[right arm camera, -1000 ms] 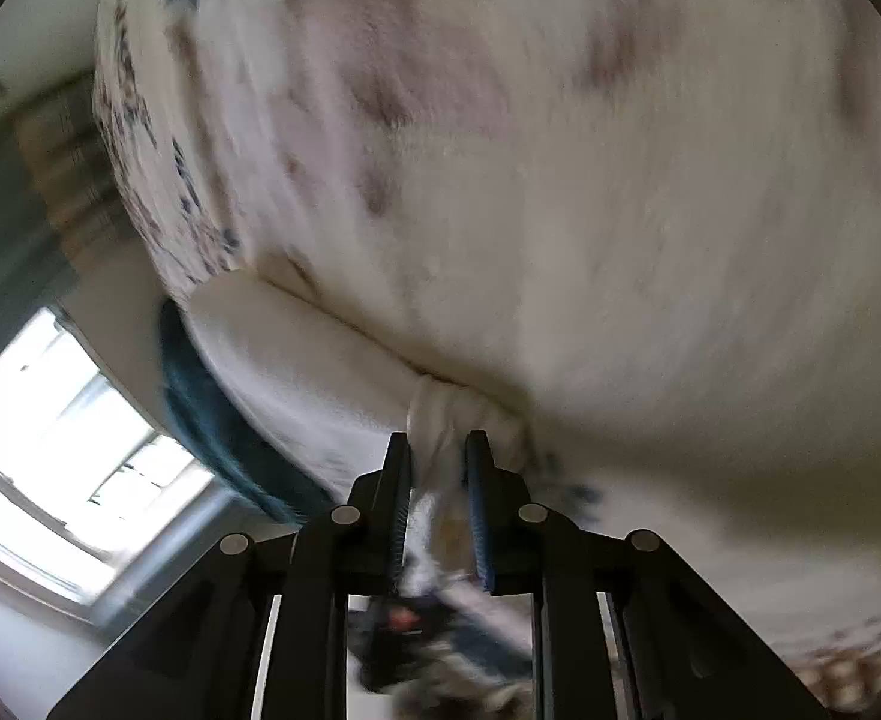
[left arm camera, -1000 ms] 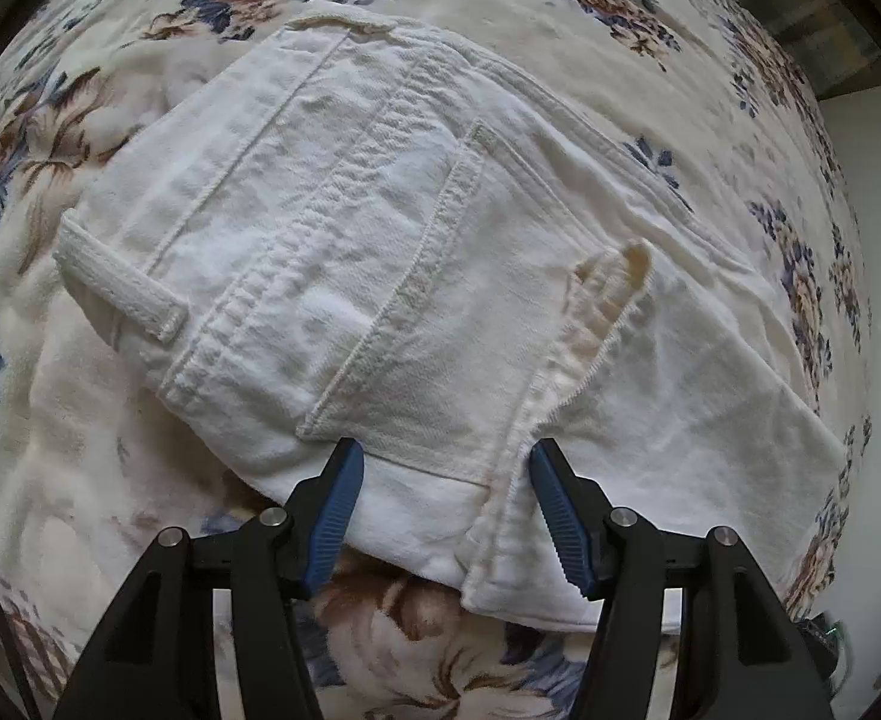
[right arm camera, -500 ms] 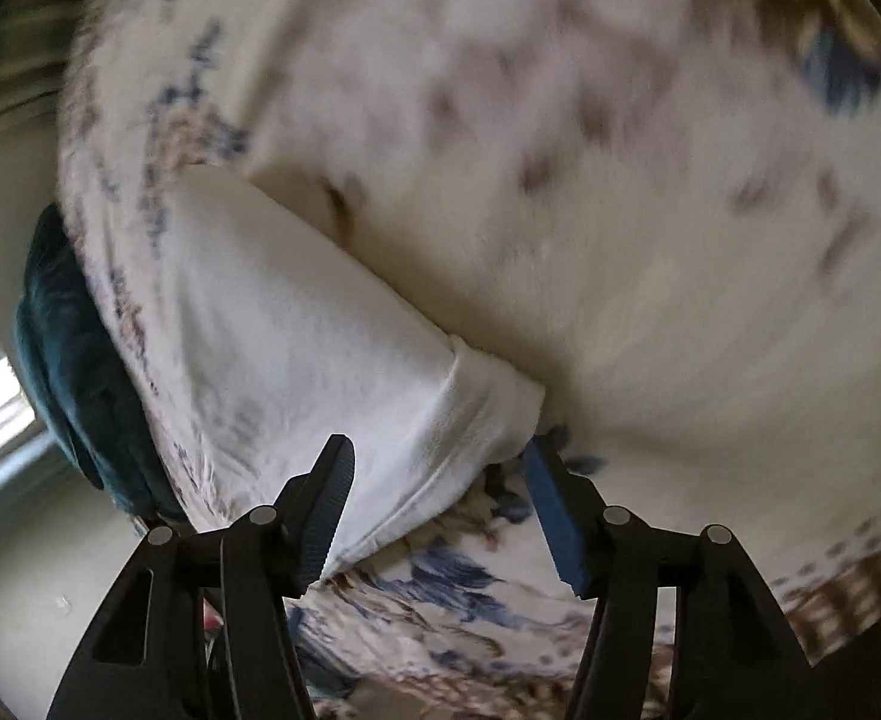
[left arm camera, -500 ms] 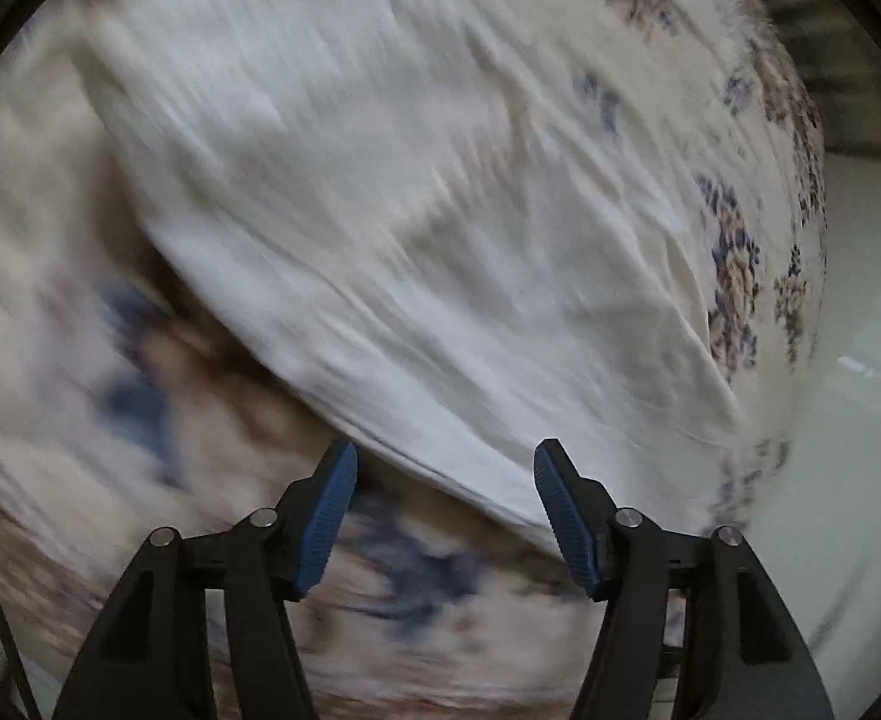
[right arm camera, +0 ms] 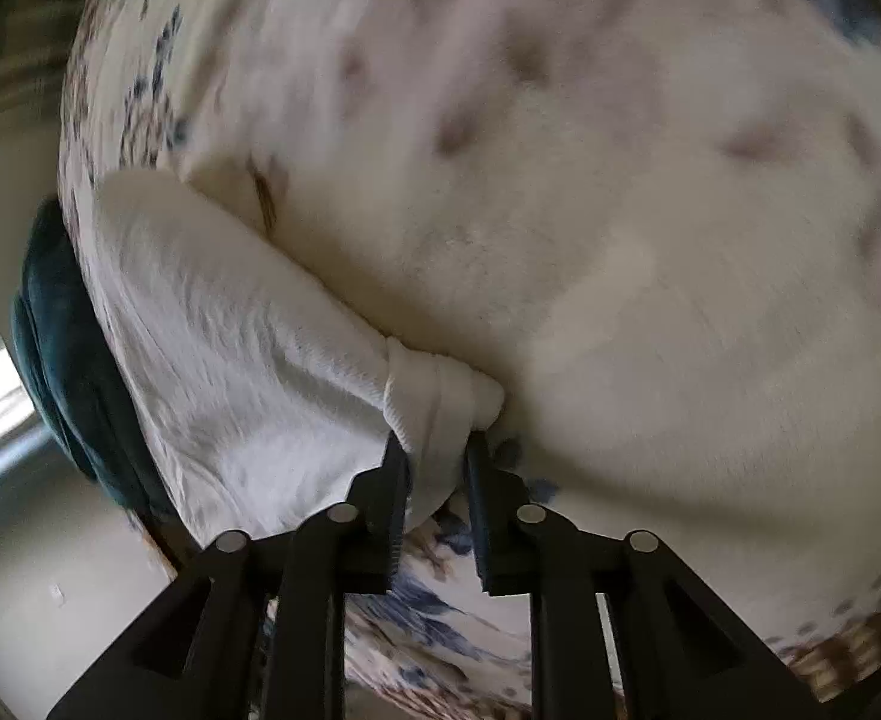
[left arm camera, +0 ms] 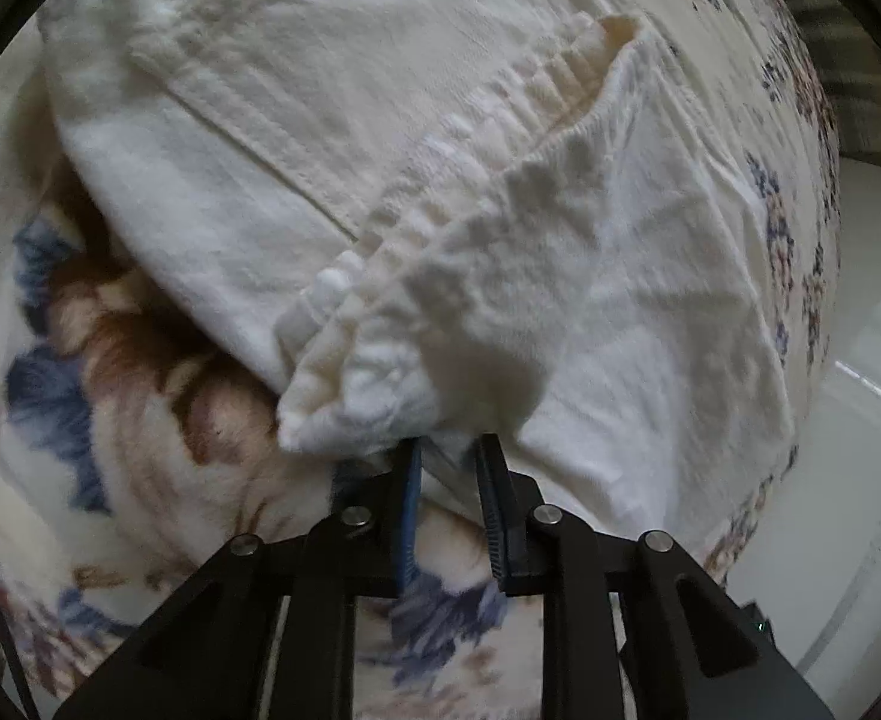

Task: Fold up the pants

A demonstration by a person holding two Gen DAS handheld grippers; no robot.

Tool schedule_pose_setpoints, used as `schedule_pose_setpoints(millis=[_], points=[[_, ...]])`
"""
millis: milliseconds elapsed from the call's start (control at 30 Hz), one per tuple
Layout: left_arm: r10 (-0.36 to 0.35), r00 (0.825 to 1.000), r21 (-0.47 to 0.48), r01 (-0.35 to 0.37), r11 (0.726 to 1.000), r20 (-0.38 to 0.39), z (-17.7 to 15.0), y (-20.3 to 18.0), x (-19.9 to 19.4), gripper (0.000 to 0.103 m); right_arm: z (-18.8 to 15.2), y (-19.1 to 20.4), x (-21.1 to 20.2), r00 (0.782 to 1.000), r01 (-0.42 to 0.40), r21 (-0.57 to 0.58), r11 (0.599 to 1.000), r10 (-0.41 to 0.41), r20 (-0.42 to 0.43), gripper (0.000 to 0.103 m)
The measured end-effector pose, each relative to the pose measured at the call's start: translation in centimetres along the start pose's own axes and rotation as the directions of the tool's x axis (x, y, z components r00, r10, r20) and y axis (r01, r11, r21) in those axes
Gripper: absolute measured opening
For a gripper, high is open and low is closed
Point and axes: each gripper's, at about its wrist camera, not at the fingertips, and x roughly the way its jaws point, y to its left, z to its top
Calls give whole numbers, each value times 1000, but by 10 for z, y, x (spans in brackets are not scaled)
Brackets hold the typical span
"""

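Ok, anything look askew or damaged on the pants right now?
No damage shows. The white pants lie rumpled on the floral blanket, fabric bunched between both closing grippers: left gripper, right gripper. That is ordinary mid-fold.

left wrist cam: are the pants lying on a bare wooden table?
No, the white pants lie on a floral blanket with blue and brown flowers, and no wooden surface shows under them.

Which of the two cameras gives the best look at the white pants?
The left wrist view: the pants fill it, with seams and a pocket sharp, the left gripper closing on bunched fabric. The right wrist view shows only one blurred end of them, pinched in the closing right gripper.
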Motion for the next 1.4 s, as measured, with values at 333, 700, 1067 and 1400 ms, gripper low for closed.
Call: schedule_pose_setpoints(millis=[333,700,1067,1400], points=[[114,944,342,-222,913,308,58,-74,-75,67,33,113,-59,973,203,-384,901,-143,179,63],[151,984,483,-177,858,93,110,-92,2,23,82,201,-8,969,247,-511,824,-194,155,63],[80,951,531,-236,814,299,114,-137,-26,14,82,190,-3,963,268,-506,820,-211,169,63],[98,972,452,-187,872,212,121,-97,-20,20,93,193,7,933,353,-519,778,-251,259,32]])
